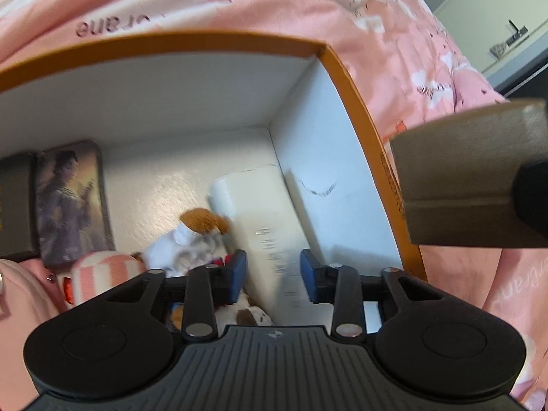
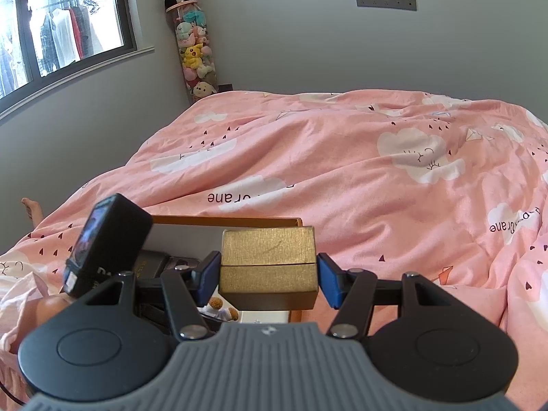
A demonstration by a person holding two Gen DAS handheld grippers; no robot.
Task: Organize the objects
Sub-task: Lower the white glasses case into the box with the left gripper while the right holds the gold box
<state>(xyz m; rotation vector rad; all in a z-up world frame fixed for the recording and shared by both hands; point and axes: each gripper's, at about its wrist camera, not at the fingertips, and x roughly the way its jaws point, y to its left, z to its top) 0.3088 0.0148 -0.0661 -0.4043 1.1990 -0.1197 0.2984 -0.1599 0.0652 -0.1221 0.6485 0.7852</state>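
An open white box with an orange rim (image 1: 359,109) lies on the pink duvet. Inside it a white tube (image 1: 253,212) rests along the right wall. My left gripper (image 1: 274,274) points down into the box, open, its blue pads either side of the tube's lower end with a thin gap on the right. A brown-and-white plush toy (image 1: 202,226), a pink striped item (image 1: 102,274), a picture case (image 1: 68,202) and a dark case (image 1: 13,205) also lie inside. My right gripper (image 2: 269,274) is shut on a gold box (image 2: 267,267), held over the box's right rim (image 2: 226,220).
The pink cloud-print duvet (image 2: 342,157) covers the whole bed around the box. A person's bare foot (image 2: 30,205) shows at the bed's left edge. A clear tube of plush toys (image 2: 193,44) stands in the far corner by the window. A pale cabinet (image 1: 496,27) stands beyond the bed.
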